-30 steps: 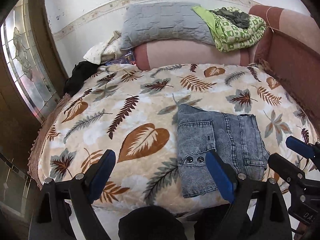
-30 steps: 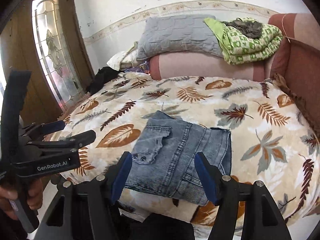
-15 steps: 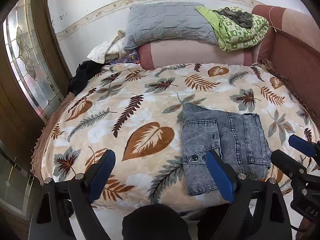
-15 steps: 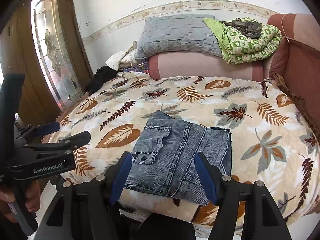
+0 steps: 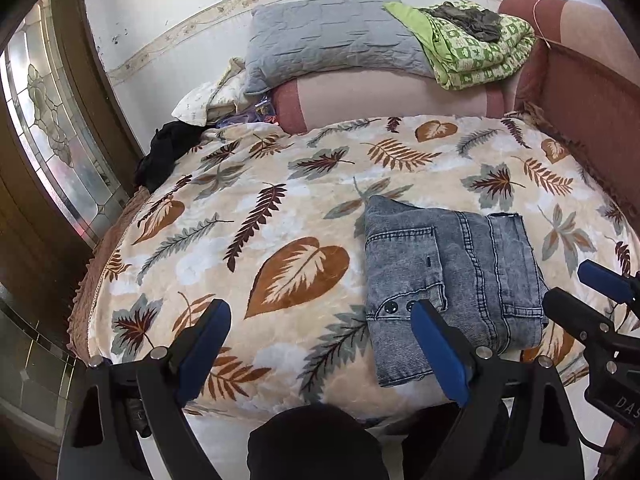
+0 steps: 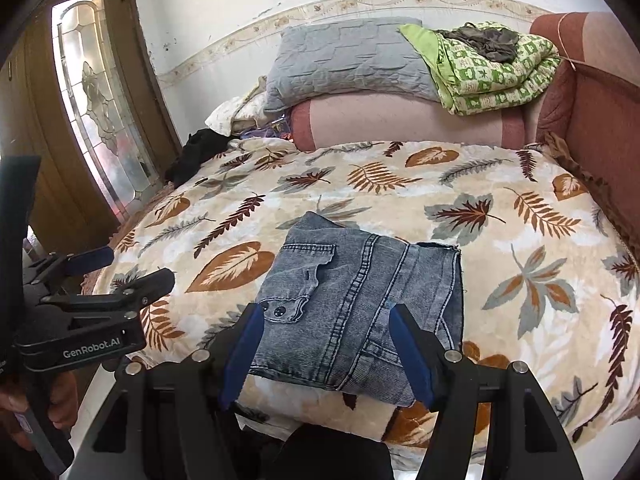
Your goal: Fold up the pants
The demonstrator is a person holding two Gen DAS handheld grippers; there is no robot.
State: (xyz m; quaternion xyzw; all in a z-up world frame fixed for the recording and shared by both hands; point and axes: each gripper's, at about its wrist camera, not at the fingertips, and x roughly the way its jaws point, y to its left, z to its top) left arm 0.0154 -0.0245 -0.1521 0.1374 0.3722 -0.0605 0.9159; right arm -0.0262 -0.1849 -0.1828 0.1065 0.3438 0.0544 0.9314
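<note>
Pants point(image 6: 356, 312) lie folded on bed point(image 6: 520, 208). Left gripper point(image 5: 320, 344) wide open, right gripper point(image 6: 326, 354) approx. half open, both empty. Keep clear; don't snag the stack.

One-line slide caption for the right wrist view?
Folded denim pants lie on the leaf-print blanket; open right gripper hovers near them, empty.

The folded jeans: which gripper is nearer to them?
Right. The right gripper hangs open straight in front of the jeans, framing their near edge. The left gripper, also open, sits off to their left over the blanket.
</note>
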